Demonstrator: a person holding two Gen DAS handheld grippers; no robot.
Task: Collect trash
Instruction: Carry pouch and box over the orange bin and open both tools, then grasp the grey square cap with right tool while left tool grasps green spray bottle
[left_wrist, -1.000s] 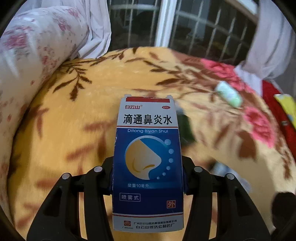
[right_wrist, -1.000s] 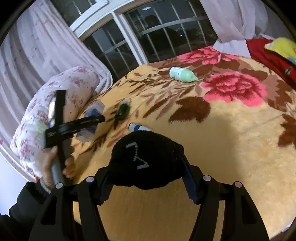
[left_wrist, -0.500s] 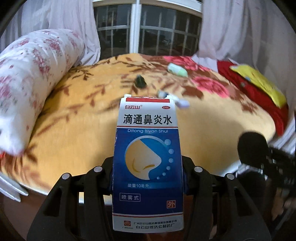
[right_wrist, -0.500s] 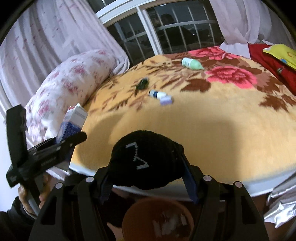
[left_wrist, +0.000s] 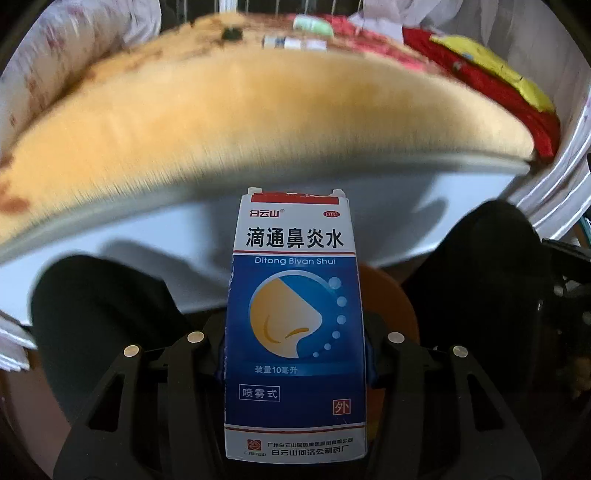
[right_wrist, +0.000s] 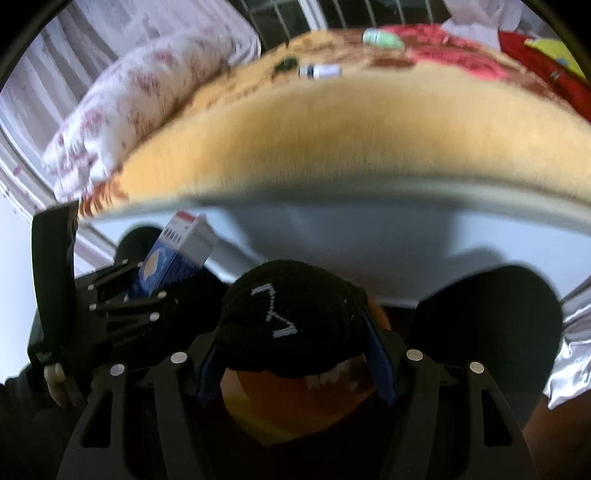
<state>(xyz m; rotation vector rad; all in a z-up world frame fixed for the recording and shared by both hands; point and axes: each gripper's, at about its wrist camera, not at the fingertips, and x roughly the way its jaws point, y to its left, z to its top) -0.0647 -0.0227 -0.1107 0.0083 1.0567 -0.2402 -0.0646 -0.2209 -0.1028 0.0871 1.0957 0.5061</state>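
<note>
Left gripper (left_wrist: 295, 343) is pinching an upright blue-and-white cardboard medicine box (left_wrist: 295, 332) between its fingers, below the bed's edge. Right gripper (right_wrist: 295, 354) is clamping a black knitted sock (right_wrist: 291, 321) above a round orange bin (right_wrist: 295, 402). A small green bottle (right_wrist: 382, 38), a dark vial (right_wrist: 286, 64) and a white tube (right_wrist: 319, 71) are lying on the yellow floral blanket (right_wrist: 332, 122).
</note>
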